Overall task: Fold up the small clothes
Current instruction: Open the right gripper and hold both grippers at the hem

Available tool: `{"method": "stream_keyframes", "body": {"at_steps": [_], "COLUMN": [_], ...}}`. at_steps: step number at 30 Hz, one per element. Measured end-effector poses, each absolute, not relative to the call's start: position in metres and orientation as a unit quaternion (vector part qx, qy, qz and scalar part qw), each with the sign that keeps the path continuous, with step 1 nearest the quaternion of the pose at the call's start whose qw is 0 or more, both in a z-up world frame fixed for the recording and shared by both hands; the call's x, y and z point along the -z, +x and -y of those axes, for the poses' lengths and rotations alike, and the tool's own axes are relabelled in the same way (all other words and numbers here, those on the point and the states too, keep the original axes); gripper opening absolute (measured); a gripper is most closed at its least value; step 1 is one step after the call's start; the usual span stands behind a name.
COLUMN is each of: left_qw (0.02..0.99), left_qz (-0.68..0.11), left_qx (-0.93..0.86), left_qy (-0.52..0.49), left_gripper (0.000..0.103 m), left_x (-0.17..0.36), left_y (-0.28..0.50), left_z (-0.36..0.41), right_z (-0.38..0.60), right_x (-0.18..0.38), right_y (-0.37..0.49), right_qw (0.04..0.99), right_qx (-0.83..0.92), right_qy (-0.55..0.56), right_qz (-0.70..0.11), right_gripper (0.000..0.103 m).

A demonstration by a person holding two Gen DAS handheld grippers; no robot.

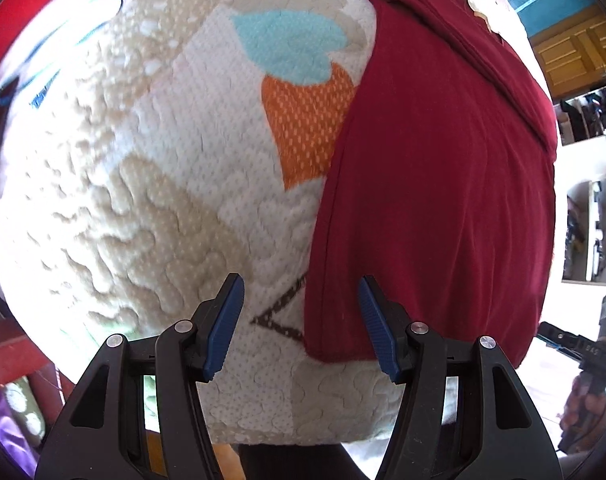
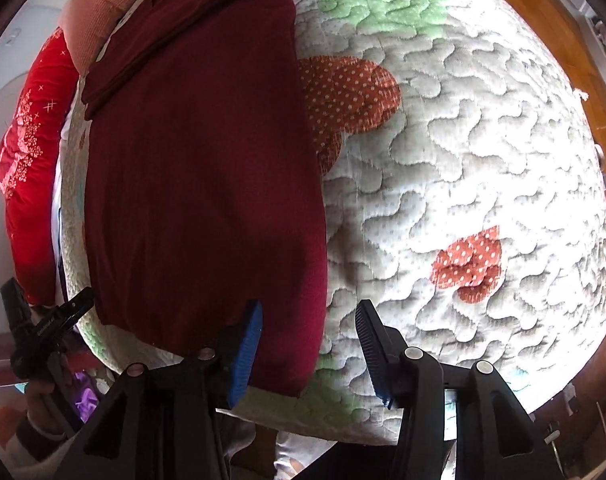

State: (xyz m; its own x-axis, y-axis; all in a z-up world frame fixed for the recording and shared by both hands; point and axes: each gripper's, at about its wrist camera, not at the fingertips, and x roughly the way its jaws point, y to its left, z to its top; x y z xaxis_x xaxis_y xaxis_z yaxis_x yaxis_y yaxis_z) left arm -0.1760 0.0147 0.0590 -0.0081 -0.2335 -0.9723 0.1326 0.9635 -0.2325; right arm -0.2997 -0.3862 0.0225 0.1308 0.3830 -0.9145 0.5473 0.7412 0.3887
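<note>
One dark red garment (image 1: 435, 184) lies flat on a quilt (image 1: 151, 184) that covers a bed, seen from two cameras looking steeply down. The garment is folded into a long strip, and a second fold of the same cloth lies across its far end, so two layers show there. In the left wrist view the garment fills the right half of the picture; its near left corner sits between the two blue pads of the left gripper (image 1: 301, 326). The jaws stand apart, above the cloth and not pressing on it. In the right wrist view the same garment (image 2: 207, 184) fills the left half, and its near right corner lies between the two blue pads of the right gripper (image 2: 308, 354). These jaws also stand apart with nothing clamped. The quilt (image 2: 483, 168) is white with wavy stitching and coloured patches: in the left view one blue and one orange beside the garment, in the right view two red dotted patches and one green. One red cushion (image 2: 27, 184) lies beyond the quilt's left edge. Each view catches the other gripper at the side edge of its picture, held by a hand (image 2: 39, 400).
</note>
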Motion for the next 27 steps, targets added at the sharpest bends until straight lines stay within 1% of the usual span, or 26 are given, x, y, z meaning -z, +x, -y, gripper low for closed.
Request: {"method": "stream_keyframes", "body": {"at_steps": [6, 16, 18, 20, 27], "left_qw": [0.689, 0.683, 0.683, 0.683, 0.684], "left_qz": [-0.709, -0.713, -0.713, -0.713, -0.714], "left_qx": [0.143, 0.145, 0.144, 0.143, 0.143], "left_qy": [-0.048, -0.068, -0.066, -0.066, -0.043], "left_gripper": [0.059, 0.059, 0.059, 0.062, 0.063], "left_x": [-0.057, -0.053, -0.050, -0.048, -0.046], "left_y": [-0.190, -0.187, -0.186, -0.185, -0.183], "left_z": [-0.016, -0.009, -0.005, -0.004, 0.014], "right_z": [0.377, 0.366, 0.364, 0.362, 0.359], "right_x": [-0.010, -0.008, -0.007, -0.004, -0.001], "right_y": [-0.320, -0.317, -0.316, -0.314, -0.311], "right_qw": [0.642, 0.637, 0.636, 0.634, 0.630], "right_qx": [0.062, 0.033, 0.030, 0.030, 0.023], "right_qy": [0.401, 0.418, 0.414, 0.411, 0.416], "right_qz": [-0.650, -0.647, -0.651, -0.654, -0.656], "right_gripper": [0.047, 0.047, 0.047, 0.047, 0.047]}}
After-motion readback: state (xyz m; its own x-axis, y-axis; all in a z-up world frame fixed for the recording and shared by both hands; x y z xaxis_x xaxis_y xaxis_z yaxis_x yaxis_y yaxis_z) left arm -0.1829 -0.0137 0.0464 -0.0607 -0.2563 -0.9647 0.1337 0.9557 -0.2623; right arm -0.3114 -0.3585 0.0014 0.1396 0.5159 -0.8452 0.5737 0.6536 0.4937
